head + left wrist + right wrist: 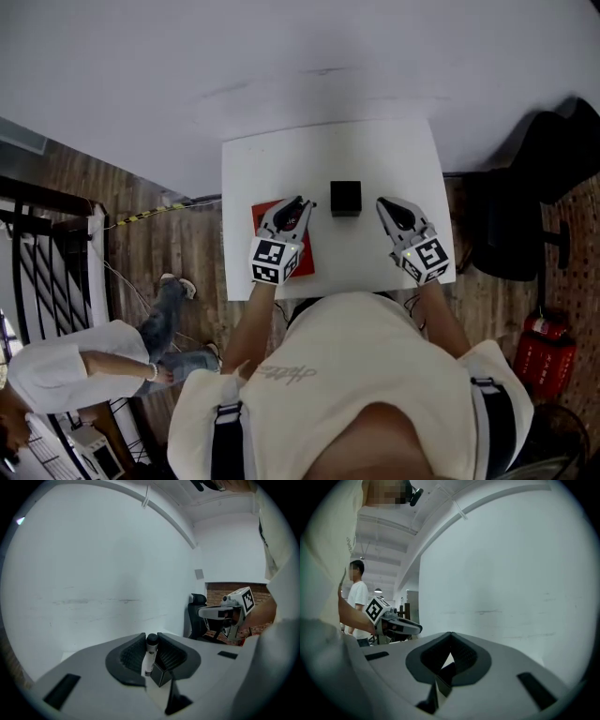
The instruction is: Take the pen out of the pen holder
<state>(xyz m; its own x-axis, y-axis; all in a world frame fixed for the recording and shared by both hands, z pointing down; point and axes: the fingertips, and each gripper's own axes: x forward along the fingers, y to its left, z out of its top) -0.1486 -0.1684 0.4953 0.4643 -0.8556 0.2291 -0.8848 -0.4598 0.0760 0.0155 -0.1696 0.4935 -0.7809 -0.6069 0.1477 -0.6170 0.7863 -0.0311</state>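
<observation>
Pen out of holder, held in your left gripper; the extraction looks essentially done.

Your left gripper [300, 204] sits just at 9 o'clock of the black pen holder [345, 198], above the red pad [263, 212] on the white table [281, 159]. Its jaws are narrowed onto the upright white pen [149, 660] just under the dark cap. The pen's lower end looks clear of the holder, so what's left is probably carrying it off and setting it down. Your right gripper [384, 204] hangs at 3 o'clock of the holder, jaw tips together, nothing in them. Both grippers point roughly level, toward 12 o'clock.
</observation>
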